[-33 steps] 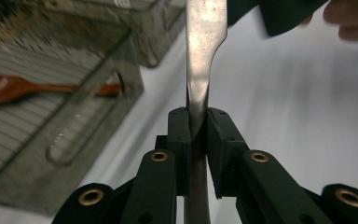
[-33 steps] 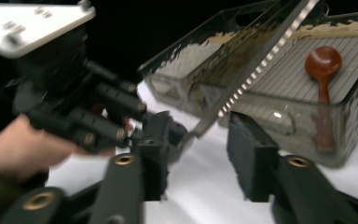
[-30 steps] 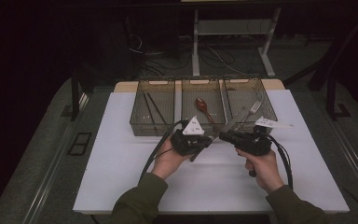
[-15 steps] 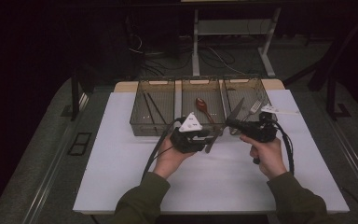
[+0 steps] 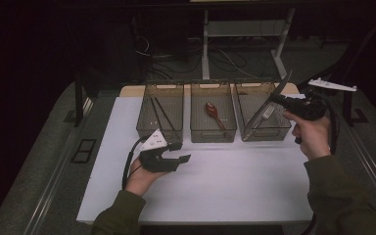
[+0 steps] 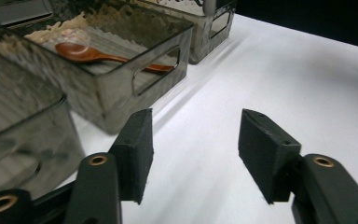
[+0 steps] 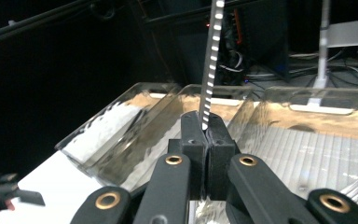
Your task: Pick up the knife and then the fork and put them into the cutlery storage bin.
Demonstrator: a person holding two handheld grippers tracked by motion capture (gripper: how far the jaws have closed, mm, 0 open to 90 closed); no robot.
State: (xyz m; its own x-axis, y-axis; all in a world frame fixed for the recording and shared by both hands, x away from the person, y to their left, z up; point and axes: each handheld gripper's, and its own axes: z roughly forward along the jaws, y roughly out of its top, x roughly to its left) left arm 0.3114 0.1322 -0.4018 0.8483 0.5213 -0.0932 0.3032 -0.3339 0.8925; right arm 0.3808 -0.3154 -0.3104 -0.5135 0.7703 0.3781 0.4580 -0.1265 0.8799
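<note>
While the right tool (image 7: 205, 140) pinches it, thin perforated silver knife (image 7: 210, 60), blade upright

The high view looks forward and down on the table (image 5: 200, 191). Each gripper view sits close behind its jaws — both share the bins (image 6: 121, 70) ahead.

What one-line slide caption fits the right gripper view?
Right gripper shut on a thin metal utensil, held above three clear bins.

Three clear bins (image 5: 213, 115), one wooden spoon (image 5: 213, 113), one knife (image 5: 277, 91), two tongs (image 5: 176, 157) on one table (image 5: 235, 186).
</note>
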